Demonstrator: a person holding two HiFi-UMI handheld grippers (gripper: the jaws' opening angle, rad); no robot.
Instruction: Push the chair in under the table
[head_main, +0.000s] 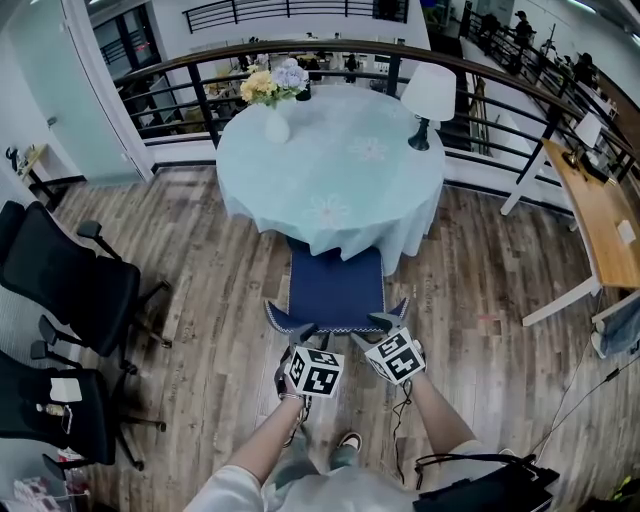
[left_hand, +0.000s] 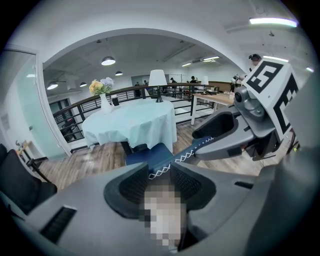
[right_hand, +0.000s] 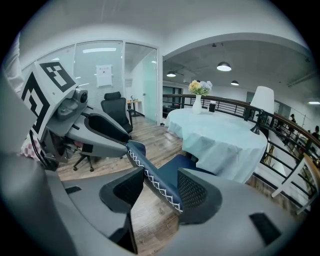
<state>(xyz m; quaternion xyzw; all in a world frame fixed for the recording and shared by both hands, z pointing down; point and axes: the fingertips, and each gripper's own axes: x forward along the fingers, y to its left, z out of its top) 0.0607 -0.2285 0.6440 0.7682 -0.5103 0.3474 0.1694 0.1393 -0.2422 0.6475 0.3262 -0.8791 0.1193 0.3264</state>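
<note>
A blue chair (head_main: 335, 285) stands on the wood floor with the front of its seat under the round table (head_main: 330, 160), which wears a pale green cloth. Its low backrest (head_main: 335, 322), edged with white zigzag stitching, faces me. My left gripper (head_main: 303, 337) is shut on the backrest's left part, and my right gripper (head_main: 386, 327) on its right part. In the left gripper view the stitched edge (left_hand: 159, 173) sits between the left gripper (left_hand: 160, 175) pads, with the right gripper (left_hand: 212, 136) beside it. In the right gripper view the backrest (right_hand: 150, 172) crosses slantwise between the right gripper (right_hand: 159, 186) pads.
On the table stand a white vase of flowers (head_main: 275, 100) and a white lamp (head_main: 428, 95). Two black office chairs (head_main: 70, 285) are at the left. A dark railing (head_main: 520, 95) curves behind the table. A wooden desk (head_main: 600, 215) stands at the right. A black bag (head_main: 490, 485) lies by my feet.
</note>
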